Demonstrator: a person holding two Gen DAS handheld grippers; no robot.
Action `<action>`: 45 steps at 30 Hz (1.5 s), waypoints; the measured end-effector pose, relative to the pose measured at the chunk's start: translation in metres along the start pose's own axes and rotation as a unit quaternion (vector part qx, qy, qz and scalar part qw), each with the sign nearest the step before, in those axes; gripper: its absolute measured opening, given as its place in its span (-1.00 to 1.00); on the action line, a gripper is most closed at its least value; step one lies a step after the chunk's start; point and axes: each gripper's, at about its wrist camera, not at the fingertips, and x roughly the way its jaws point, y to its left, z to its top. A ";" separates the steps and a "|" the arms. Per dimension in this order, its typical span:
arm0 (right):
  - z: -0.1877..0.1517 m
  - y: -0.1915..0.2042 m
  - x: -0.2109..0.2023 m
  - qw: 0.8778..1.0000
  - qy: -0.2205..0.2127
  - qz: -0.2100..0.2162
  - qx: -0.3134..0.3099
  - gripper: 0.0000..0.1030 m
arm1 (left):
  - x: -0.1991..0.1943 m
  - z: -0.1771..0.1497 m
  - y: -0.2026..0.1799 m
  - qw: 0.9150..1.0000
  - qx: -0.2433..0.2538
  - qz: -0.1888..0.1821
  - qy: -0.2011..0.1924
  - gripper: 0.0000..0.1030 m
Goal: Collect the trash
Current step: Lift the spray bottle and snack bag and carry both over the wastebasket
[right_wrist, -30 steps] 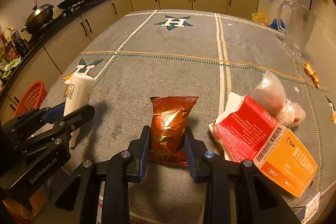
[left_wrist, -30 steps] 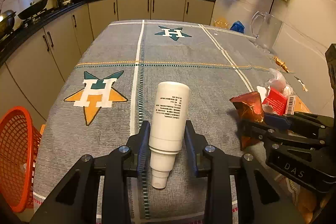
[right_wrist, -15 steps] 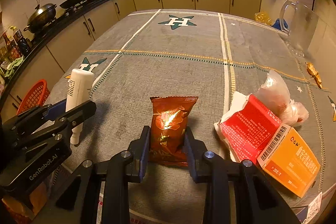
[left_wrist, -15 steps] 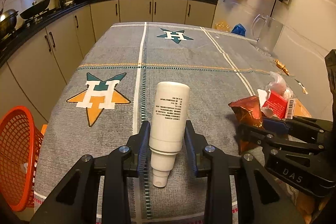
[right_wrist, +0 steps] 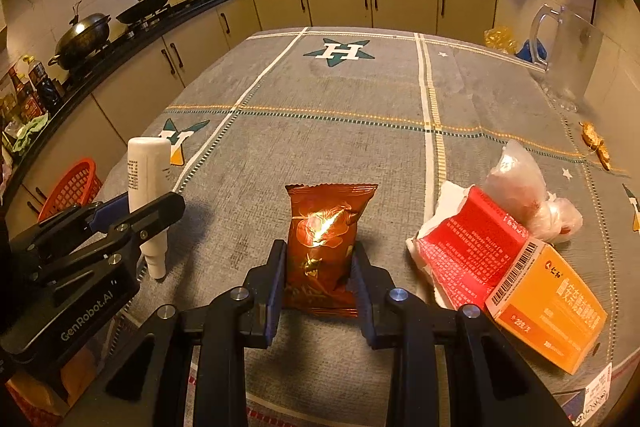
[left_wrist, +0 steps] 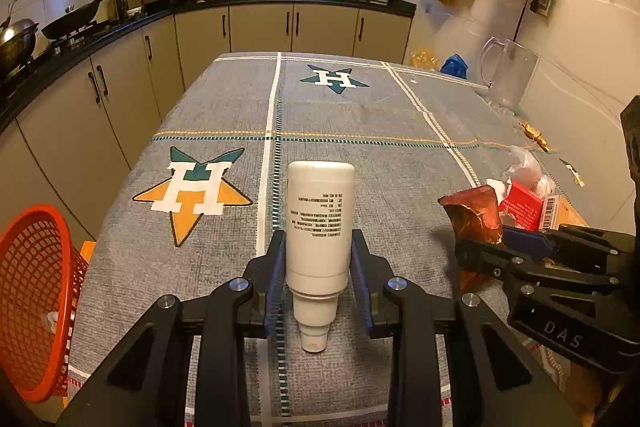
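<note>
My left gripper (left_wrist: pixel 319 239) is shut on a white plastic bottle (left_wrist: pixel 320 211), which it holds upside down with the nozzle toward the grey star-patterned tablecloth (left_wrist: pixel 360 131). From the right wrist view the same bottle (right_wrist: pixel 147 175) stands at the left in that gripper (right_wrist: pixel 160 211). The right gripper (right_wrist: pixel 320 247) is shut on a shiny red-brown snack packet (right_wrist: pixel 326 227), gripped near its lower end and standing upright. In the left wrist view the packet (left_wrist: pixel 474 215) sits at the right, clamped by the right gripper (left_wrist: pixel 476 247).
An orange mesh basket (left_wrist: pixel 36 287) stands on the floor off the table's left edge. On the right of the table lie a red-and-orange carton (right_wrist: pixel 548 307), crumpled plastic bags (right_wrist: pixel 516 179), a gold wrapper (right_wrist: pixel 596 143) and a glass jug (right_wrist: pixel 568 55). Cabinets line the left and far sides.
</note>
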 end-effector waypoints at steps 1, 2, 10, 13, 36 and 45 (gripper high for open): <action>0.000 0.000 0.000 1.000 0.000 0.000 0.001 -0.35 | 0.000 0.000 0.000 1.000 0.000 0.001 0.000 -0.43; 0.000 0.001 -0.001 1.000 -0.001 0.000 0.001 -0.35 | 0.000 0.000 0.000 1.000 0.002 0.001 -0.001 -0.43; 0.001 0.002 -0.009 1.000 -0.016 -0.009 0.004 -0.35 | -0.005 0.000 -0.006 1.000 0.013 0.012 -0.014 -0.43; 0.002 0.001 -0.014 0.999 -0.027 -0.017 0.005 -0.35 | -0.011 0.002 -0.003 1.000 0.003 0.017 -0.016 -0.44; -0.006 0.020 -0.035 0.998 -0.058 0.023 -0.022 -0.35 | -0.101 -0.013 0.006 0.995 -0.043 0.077 -0.052 -0.44; -0.008 0.025 -0.029 0.998 -0.053 0.025 -0.033 -0.35 | -0.098 -0.012 0.024 0.994 -0.062 0.078 -0.051 -0.44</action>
